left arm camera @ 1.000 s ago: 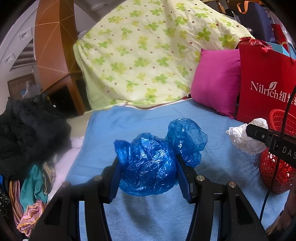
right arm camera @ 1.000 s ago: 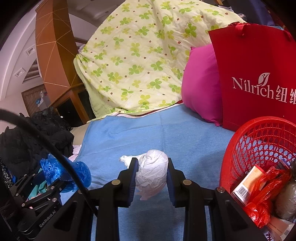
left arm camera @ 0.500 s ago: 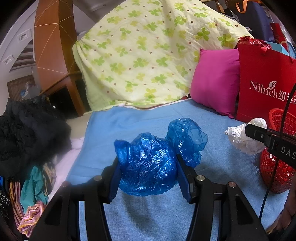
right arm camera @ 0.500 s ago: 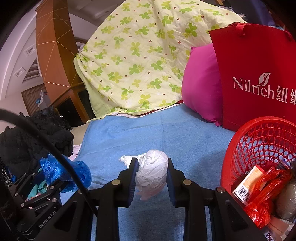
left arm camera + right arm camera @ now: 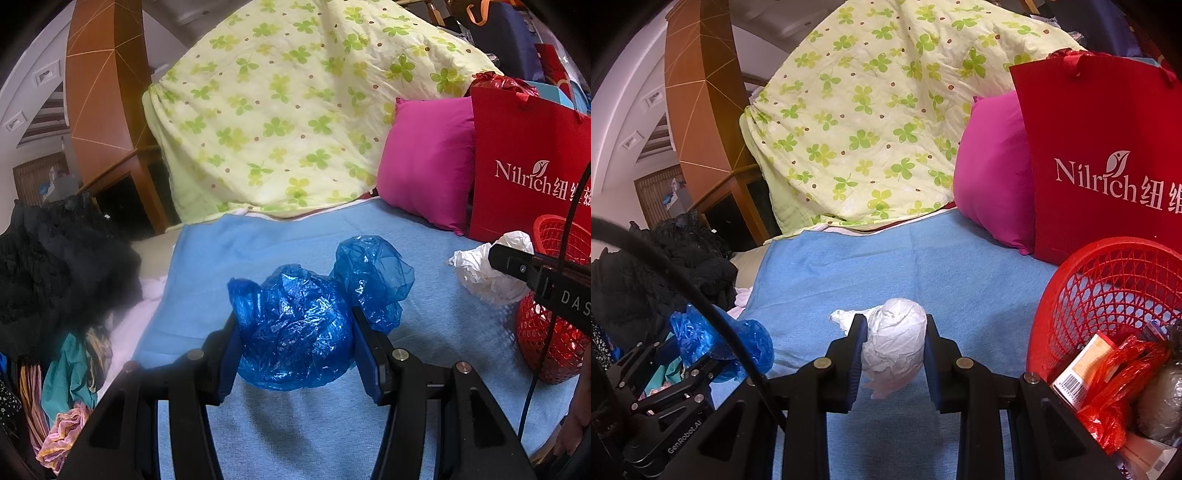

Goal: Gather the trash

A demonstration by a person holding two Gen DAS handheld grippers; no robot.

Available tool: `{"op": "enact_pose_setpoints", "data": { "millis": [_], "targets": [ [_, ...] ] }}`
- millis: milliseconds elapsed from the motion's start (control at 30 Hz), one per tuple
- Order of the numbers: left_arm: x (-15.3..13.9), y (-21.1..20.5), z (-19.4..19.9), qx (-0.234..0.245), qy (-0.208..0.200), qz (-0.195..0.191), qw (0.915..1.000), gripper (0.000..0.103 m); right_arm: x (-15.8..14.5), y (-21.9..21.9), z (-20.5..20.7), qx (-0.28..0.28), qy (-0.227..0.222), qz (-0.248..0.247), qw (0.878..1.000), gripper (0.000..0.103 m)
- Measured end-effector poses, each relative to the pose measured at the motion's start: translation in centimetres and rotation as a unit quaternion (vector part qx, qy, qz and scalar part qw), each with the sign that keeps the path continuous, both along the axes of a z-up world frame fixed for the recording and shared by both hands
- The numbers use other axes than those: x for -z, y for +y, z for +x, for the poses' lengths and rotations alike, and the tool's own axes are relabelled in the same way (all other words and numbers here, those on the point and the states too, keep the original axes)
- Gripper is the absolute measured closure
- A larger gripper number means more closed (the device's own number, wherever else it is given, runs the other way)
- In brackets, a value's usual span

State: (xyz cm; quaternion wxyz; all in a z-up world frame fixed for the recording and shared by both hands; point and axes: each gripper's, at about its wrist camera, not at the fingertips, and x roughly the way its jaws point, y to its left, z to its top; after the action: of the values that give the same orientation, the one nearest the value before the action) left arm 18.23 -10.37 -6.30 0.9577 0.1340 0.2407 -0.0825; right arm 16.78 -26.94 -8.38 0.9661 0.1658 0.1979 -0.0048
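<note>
Clamping a blue plastic bag (image 5: 295,332), left gripper (image 5: 297,343) hovers.

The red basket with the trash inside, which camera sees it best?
The right wrist view. There the red basket is close and open toward the camera, so you see the box and red bag inside. The left wrist view shows only its outside, partly behind the right gripper.

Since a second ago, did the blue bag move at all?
No. The blue plastic bag sits pinched in the left gripper at the same spot against the pink pillow behind it, same as before.
</note>
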Motion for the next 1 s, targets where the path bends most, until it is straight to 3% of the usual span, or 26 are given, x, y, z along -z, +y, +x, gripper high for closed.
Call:
{"op": "enact_pose_setpoints", "data": {
  "millis": [1000],
  "targets": [
    [0.5, -0.6, 0.8, 0.029, 0.010, 0.010, 0.9995, 0.046, -0.3, -1.8, -1.3, 0.011, -0.006, -0.008, 1.000, 0.072]
  ]
}}
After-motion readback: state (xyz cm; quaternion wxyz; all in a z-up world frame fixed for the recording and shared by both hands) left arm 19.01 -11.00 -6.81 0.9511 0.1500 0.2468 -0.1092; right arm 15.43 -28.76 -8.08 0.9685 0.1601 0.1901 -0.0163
